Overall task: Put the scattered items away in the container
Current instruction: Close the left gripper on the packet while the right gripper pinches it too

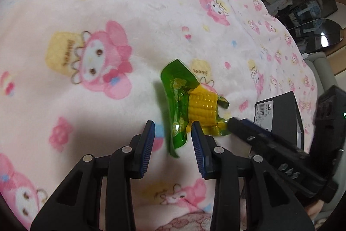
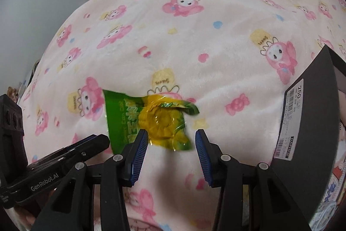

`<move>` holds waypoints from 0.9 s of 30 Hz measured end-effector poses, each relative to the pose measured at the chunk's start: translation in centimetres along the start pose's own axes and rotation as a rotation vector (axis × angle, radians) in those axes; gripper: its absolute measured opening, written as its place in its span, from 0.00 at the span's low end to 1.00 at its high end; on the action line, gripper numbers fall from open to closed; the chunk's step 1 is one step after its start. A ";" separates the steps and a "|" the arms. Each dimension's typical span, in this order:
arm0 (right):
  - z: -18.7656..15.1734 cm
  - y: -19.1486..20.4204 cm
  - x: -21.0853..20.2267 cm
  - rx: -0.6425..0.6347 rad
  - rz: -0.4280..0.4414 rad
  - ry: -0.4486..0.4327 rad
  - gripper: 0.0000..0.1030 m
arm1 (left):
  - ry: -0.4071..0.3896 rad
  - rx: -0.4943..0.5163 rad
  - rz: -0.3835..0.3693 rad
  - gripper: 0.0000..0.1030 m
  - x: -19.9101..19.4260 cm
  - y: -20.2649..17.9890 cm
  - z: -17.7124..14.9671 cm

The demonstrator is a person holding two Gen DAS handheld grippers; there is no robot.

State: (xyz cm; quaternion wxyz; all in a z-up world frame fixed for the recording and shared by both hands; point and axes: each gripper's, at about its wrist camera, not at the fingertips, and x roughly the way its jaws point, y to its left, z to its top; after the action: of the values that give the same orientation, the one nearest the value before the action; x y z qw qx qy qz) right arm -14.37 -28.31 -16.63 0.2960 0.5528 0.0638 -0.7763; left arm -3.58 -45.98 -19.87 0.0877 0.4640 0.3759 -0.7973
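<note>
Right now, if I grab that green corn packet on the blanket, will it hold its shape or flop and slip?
The corn packet will probably flop at its empty green end, which looks flat and crinkled. The cob bulge should stay firm, so grip there. Its glossy film may slip between the pads.

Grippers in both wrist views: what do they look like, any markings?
Both are alike: left gripper and right gripper have black plastic linkage arms with round silver pivot pins, and blue ribbed pads on the fingers. The left one's body carries white "GenRobot.AI" lettering.

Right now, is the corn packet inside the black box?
No, the corn packet lies on the pink blanket, apart from the black box.
</note>
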 end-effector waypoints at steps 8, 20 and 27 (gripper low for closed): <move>0.7 -0.9 2.8 0.065 0.092 0.044 0.48 | 0.093 -0.037 -0.051 0.10 3.4 1.1 0.8; -1.1 0.5 -1.0 0.031 0.268 0.066 0.36 | 0.069 0.023 -0.052 0.04 -2.0 -0.5 -2.2; -4.3 0.8 -1.6 0.000 0.250 0.162 0.38 | 0.133 0.031 -0.028 0.10 -1.9 0.1 -4.4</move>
State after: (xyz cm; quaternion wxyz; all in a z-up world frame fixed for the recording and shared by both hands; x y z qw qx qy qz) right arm -10.12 -26.51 -16.66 0.3844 0.6174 0.0182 -0.6861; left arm 0.52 -43.46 -19.70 0.0444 0.5121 0.3750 -0.7715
